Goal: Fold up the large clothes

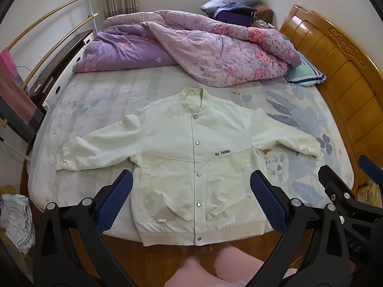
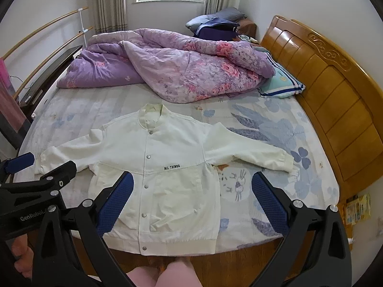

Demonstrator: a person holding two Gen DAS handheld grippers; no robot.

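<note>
A white snap-button jacket [image 1: 191, 148] lies flat and face up on the bed, sleeves spread out to both sides, hem at the near edge. It also shows in the right wrist view [image 2: 158, 167]. My left gripper [image 1: 191, 186] is open and empty, held above the jacket's lower half. My right gripper [image 2: 192, 189] is open and empty, above the jacket's right hem side and the sheet. The right gripper also shows at the right edge of the left wrist view [image 1: 347, 186], and the left gripper at the left edge of the right wrist view [image 2: 36, 179].
A crumpled purple floral quilt [image 1: 191, 50] fills the far half of the bed. A striped pillow [image 1: 306, 71] lies by the wooden headboard [image 1: 340, 67] on the right. A dark desk [image 1: 59, 57] and rails stand on the left. Loose cloth [image 1: 16, 217] lies on the floor left.
</note>
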